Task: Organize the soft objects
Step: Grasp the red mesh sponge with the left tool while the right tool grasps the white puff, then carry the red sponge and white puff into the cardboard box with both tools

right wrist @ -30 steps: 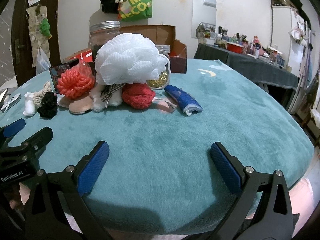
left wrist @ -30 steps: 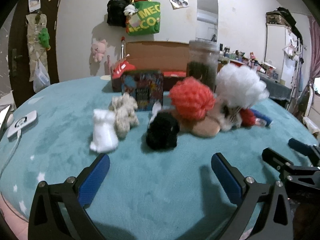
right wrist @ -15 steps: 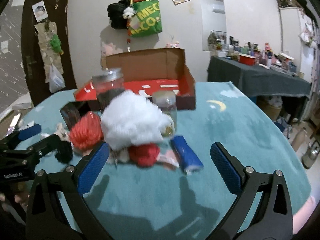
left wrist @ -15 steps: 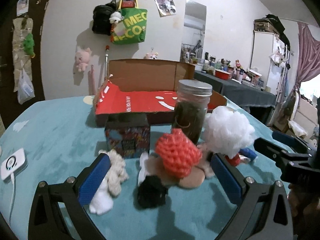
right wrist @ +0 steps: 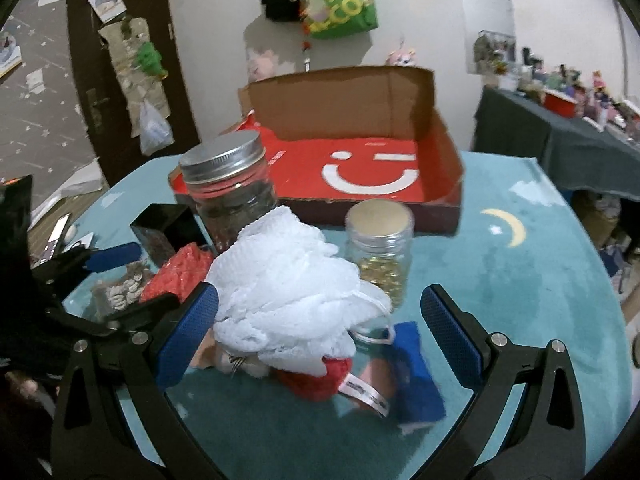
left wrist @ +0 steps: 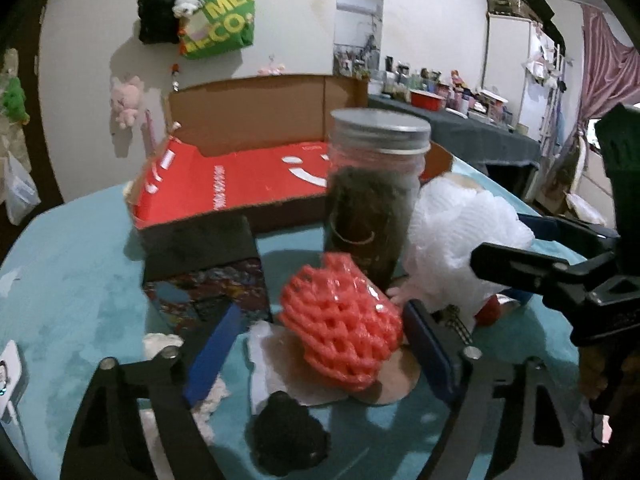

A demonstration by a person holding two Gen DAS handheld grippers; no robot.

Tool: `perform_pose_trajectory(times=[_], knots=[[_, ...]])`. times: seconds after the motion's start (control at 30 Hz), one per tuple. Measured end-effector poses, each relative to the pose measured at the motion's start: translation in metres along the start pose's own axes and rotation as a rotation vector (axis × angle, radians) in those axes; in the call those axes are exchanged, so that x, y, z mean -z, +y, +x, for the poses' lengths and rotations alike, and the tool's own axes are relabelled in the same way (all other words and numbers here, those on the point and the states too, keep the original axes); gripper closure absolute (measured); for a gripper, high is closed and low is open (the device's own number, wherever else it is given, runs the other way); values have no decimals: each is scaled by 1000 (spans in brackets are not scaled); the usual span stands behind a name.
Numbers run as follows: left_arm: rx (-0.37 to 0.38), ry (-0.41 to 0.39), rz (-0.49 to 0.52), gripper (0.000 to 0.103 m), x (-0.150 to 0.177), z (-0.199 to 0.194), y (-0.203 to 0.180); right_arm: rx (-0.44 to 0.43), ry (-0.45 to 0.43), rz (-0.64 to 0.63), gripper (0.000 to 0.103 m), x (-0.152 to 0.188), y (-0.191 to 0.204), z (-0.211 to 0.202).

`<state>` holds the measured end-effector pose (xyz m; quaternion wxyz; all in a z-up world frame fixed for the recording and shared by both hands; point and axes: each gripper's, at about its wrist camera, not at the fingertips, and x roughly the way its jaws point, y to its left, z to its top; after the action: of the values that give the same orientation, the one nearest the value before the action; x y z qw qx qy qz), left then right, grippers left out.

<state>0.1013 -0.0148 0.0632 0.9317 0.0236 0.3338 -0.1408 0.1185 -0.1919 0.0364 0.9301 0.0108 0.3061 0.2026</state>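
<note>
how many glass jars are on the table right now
2. A tall jar with dark contents behind the white sponge, and a short jar of gold beads to its right.

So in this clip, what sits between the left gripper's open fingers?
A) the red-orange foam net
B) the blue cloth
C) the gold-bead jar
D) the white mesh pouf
A: the left gripper is open, with the red-orange foam net framed between its blue pads, not yet pinched.

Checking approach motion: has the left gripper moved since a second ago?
Yes. The left gripper advanced toward the red mesh ball, now between its fingers, nearer the cardboard box.
</note>
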Motion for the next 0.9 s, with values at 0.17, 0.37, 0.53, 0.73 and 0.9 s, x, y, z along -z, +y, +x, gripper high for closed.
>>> perform_pose_trajectory(times=[0.17,0.37,0.53,0.73,0.9], knots=[[38,42,2,51,3,9,-1,-117,46,9,21,3,1,12],[51,9,3,58,3,-3,-1,-175,35,52,57,7,-2,6],[56,-2,5,60,2,-11,0,-111,-9,16,68,14,8,-7],[64,-19,9,61,-2,-22,0,-76,-67,-6,71,16,17,-26],[57,-23,-3,61,-6,-28,5,-67,-95,3,71,13,16,-37]])
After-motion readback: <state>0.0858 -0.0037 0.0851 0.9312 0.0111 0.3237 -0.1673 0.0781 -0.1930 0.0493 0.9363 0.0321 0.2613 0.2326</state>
